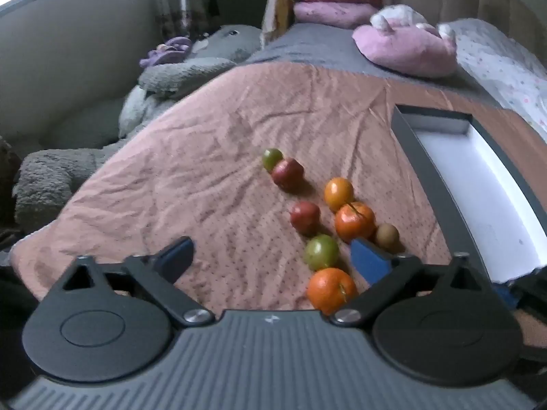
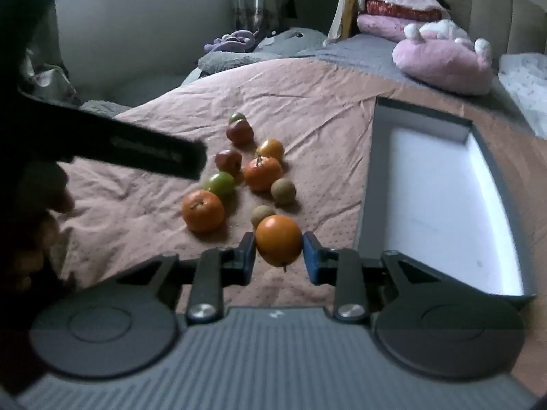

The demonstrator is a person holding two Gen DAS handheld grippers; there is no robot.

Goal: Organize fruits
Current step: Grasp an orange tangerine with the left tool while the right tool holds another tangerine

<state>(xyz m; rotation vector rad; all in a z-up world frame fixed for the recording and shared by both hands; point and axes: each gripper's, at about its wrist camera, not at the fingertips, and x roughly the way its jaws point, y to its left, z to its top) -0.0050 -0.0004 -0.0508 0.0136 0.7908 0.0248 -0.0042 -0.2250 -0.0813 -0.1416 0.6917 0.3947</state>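
While the right gripper (image 2: 278,251) clamps 1 orange fruit (image 2: 278,239) between its pads, held just above the pink bedspread (image 2: 143,205), the grey tray (image 2: 367,184) beside it shows only its bare white floor. Only the right view shows this held fruit and the small brown fruit (image 2: 262,214) behind it. Left gripper (image 1: 270,256) stands wide open, holding nothing, over a green fruit (image 1: 321,251) and an orange one (image 1: 331,288). Tray's near end is cut off in both views.

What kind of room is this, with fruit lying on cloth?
Most likely a bedroom: the fruit lies on a bed's pink cover, with stacked pillows and a padded headboard behind.
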